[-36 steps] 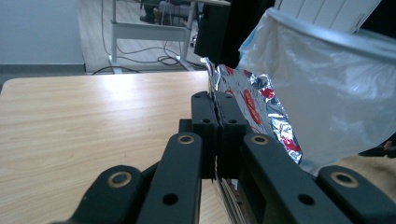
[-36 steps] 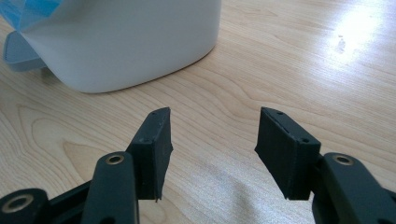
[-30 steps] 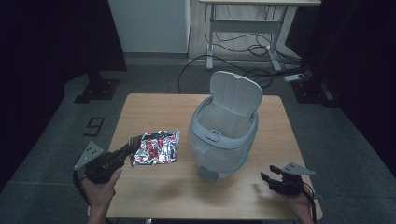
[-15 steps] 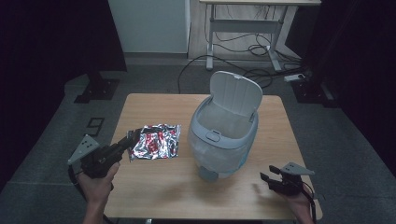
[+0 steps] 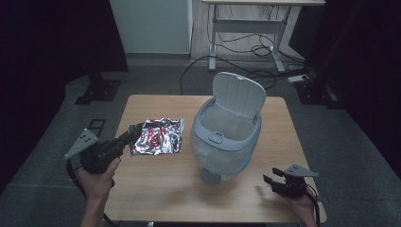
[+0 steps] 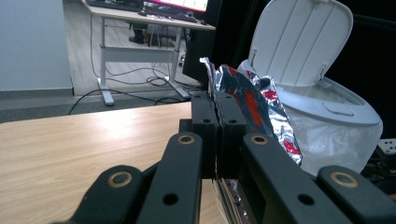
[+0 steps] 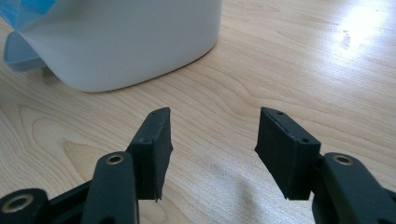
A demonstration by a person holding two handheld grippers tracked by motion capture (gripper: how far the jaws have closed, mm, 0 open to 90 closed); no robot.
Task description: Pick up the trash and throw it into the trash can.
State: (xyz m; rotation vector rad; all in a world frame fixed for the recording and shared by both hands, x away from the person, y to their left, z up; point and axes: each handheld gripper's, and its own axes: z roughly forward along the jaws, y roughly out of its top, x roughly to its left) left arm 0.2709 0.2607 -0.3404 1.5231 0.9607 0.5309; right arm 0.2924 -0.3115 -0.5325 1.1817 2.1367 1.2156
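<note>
Left gripper [image 5: 131, 131] is pinching the foil snack bag [image 5: 158, 136] at its edge — bag lying on the table [image 5: 156, 189] beside the open-lidded white bin [image 5: 227, 137] | right gripper [image 5: 270, 181] is resting near the table's corner, jaws spread.

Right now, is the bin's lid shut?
No: the high view shows the bin with its lid flipped up at the back, leaving the lined opening exposed.
</note>
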